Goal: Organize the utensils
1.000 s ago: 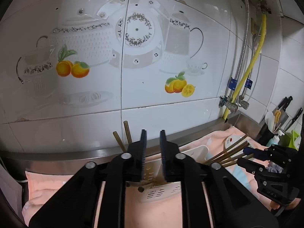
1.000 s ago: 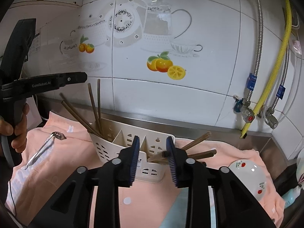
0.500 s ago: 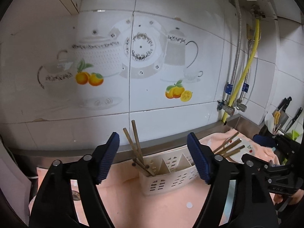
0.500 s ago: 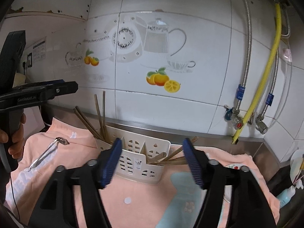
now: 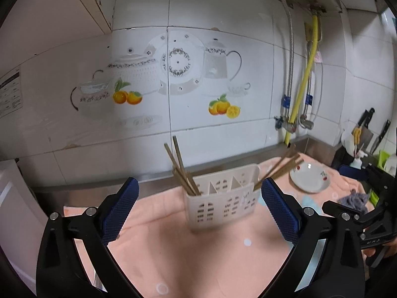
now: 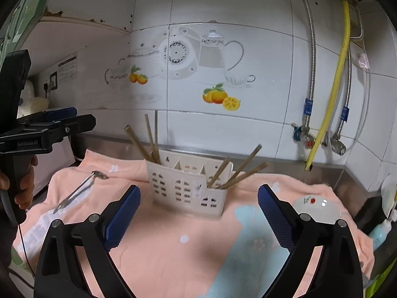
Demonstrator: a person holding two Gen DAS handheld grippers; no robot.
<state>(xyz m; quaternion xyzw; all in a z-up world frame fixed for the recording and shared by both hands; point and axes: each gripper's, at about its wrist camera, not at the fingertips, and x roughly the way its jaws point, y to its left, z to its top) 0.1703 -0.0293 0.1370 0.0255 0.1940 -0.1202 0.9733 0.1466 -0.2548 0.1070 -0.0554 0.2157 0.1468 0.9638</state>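
Note:
A white slotted utensil holder (image 5: 223, 198) (image 6: 188, 186) stands on a peach towel (image 5: 188, 253) (image 6: 173, 248). Wooden chopsticks lean out of its left end (image 5: 180, 164) (image 6: 146, 141) and its right end (image 5: 282, 167) (image 6: 238, 171). My left gripper (image 5: 198, 208) is wide open and empty, in front of the holder and apart from it. My right gripper (image 6: 197, 211) is wide open and empty, also in front of the holder. A metal spoon (image 6: 79, 190) lies on the towel to the holder's left, seen only in the right wrist view.
A white plate (image 5: 309, 177) (image 6: 320, 204) sits on the towel at the right. Knives and a rack (image 5: 367, 134) stand far right. Pipes and a yellow hose (image 6: 327, 114) run down the tiled wall. A steel ledge (image 5: 99, 186) runs behind the towel.
Both grippers opened from nearly shut to wide open and drew back from the holder. The chopsticks that were between the jaws now stand in the holder's two ends.

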